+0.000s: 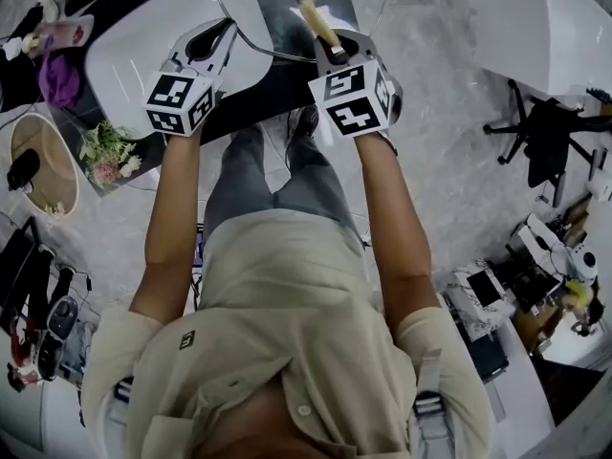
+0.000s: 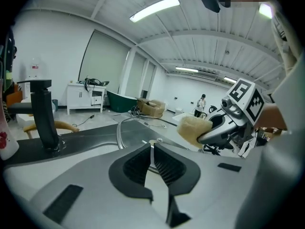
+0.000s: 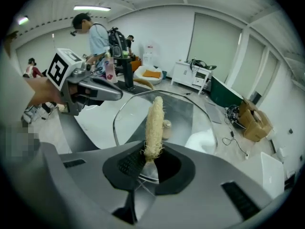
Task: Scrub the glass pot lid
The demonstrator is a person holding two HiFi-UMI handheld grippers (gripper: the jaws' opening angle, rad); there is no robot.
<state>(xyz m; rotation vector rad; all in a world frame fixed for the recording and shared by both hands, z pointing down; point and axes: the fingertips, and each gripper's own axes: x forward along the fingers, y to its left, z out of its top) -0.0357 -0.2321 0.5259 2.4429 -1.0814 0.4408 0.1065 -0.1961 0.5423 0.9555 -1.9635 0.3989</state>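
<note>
- Far left, a bunch of flowers [image 1: 110, 156] lies low beside the white worktop [image 1: 124, 36], and the black faucet [image 2: 45, 118] stands upright on that side in the left gripper view.
- The left forearm [image 1: 177, 228] is bare and stretched straight out ahead of the body, with the hand wrapped round the left gripper [image 1: 218, 34] and its marker cube on top.
- Its jaws are pinched almost together, and the thin edge between them is the rim of the glass pot lid [image 1: 258, 51]. That's a firm nip on the near left side of the rim.
- The lid is in the middle, in front of both grippers, over the dark sink basin [image 1: 287, 22] and the worktop. It's clear glass with a metal rim, and its knob [image 3: 167, 128] shows through the pane in the right gripper view.
- The right forearm [image 1: 397, 228] is extended too, roughly parallel with the left. The hand grips the right gripper [image 1: 337, 46] just right of the lid's near edge.
- Those jaws are clamped on the base of a pale fibrous scrubber [image 3: 155, 123], which pokes straight out along them and across the lid. From here I can't tell whether it is touching the glass.
- The two grippers sit close together, tips angled toward the lid.
- Well off to the right, a black office chair [image 1: 545, 132] stands on the floor.
</note>
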